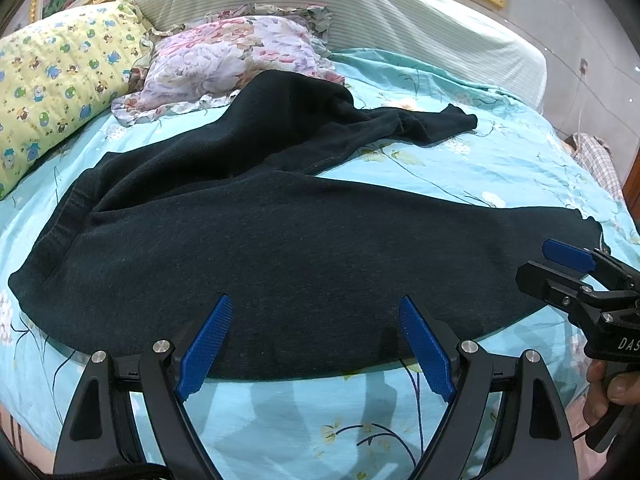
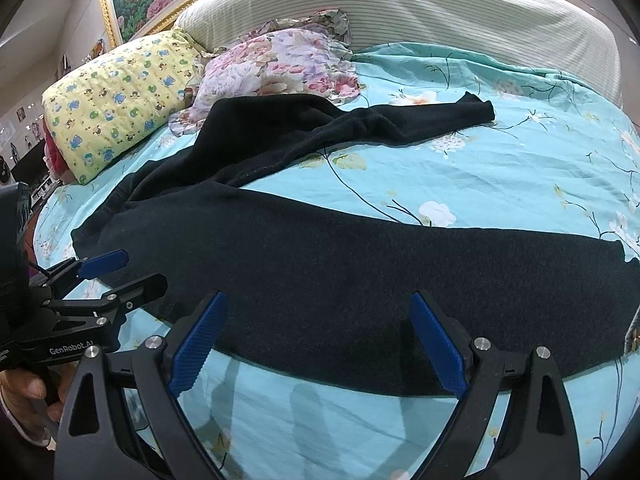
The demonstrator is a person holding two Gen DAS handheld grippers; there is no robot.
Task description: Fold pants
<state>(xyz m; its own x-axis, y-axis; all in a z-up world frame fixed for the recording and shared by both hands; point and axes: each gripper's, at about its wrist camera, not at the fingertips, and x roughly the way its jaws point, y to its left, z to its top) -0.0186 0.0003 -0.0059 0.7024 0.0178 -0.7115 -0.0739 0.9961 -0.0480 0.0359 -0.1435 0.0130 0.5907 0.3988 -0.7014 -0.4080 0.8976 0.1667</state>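
Here the dark charcoal knit pants [image 1: 304, 248] lie spread on the turquoise floral-print bedsheet [image 1: 500, 160], still unfolded: the near leg runs flat across the middle of both views, while the far leg [image 2: 400, 124] trails crumpled toward 1 o'clock, its upper part riding onto the ruffled pink-and-lilac floral pillow [image 1: 224, 60]. No fold is made yet; straightening the far leg and every fold appear to remain. The left gripper [image 1: 316, 340] and the right gripper [image 2: 320, 340] hover at 6 o'clock above the near hem edge, ribbed blue pads spread wide, pinching nothing. The fabric looks soft, matte and heavy, with a ribbed waistband [image 1: 60, 232] at 9 o'clock. A quilted yellow cartoon-print cushion [image 1: 52, 84] lies at 10 o'clock.
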